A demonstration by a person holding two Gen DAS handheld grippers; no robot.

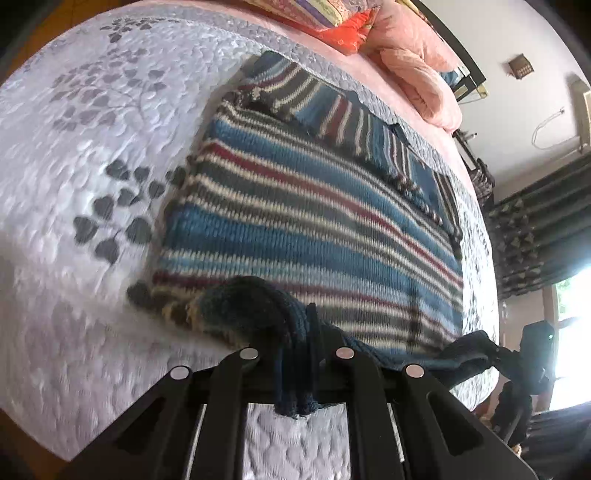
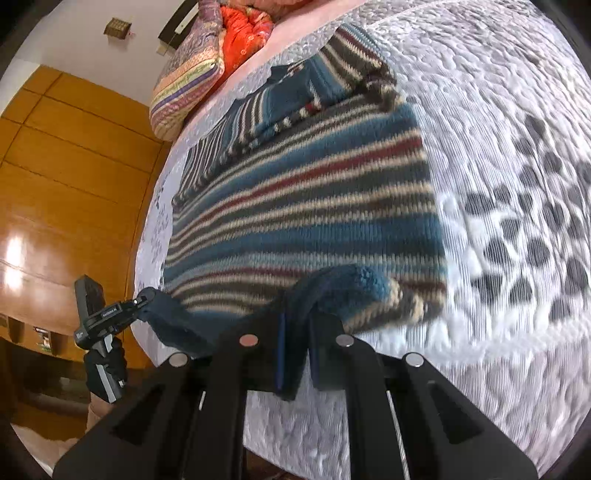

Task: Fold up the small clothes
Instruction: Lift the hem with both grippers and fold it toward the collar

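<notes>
On bed (image 1: 66, 155), sweater (image 1: 295, 206) lies flat; my left gripper (image 1: 297, 354) and right gripper (image 2: 295, 339) each clamp near hem corner. Uneven lift could skew fold; thick knit may slip.

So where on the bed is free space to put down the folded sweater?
The bare quilt left of the striped sweater is free, up to the leaf print. The far end is crowded with pillows and a pink blanket. Both jaws hold the near hem.
</notes>
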